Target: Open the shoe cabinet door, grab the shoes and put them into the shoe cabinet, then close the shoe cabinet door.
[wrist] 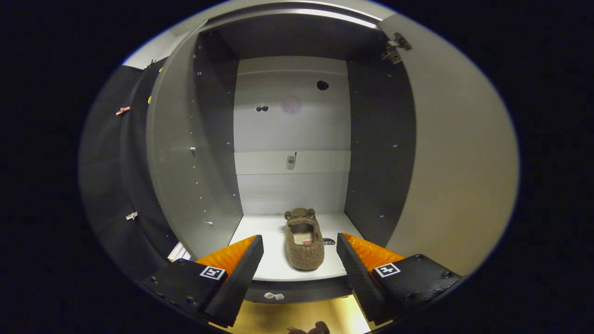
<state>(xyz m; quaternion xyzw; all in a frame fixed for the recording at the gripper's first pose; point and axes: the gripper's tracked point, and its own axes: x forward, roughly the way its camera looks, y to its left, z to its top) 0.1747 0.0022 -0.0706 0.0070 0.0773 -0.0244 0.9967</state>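
On the cabinet floor, between the spread fingers: one shoe [304, 241] is in.

The shoe, brown and fuzzy, sits on the pale floor [260, 232] of the cabinet [292, 130], toe end toward the opening and its trimmed end near the back wall, roughly centred so it is well apart from both dark side walls. The gripper [299, 260] hangs just outside the front edge, fingers wide apart, gripping nothing, the shoe lying ahead of and between them with a gap on each side; to my eye that looks like a release stance! Both doors [455, 162] stand swung wide, left and right, which leaves room to reach in. Below the cabinet's front edge, something brown [315, 328] pokes up from the yellowish floor; possibly the second shoe, but too little is visible to tell. Closing the doors remains.
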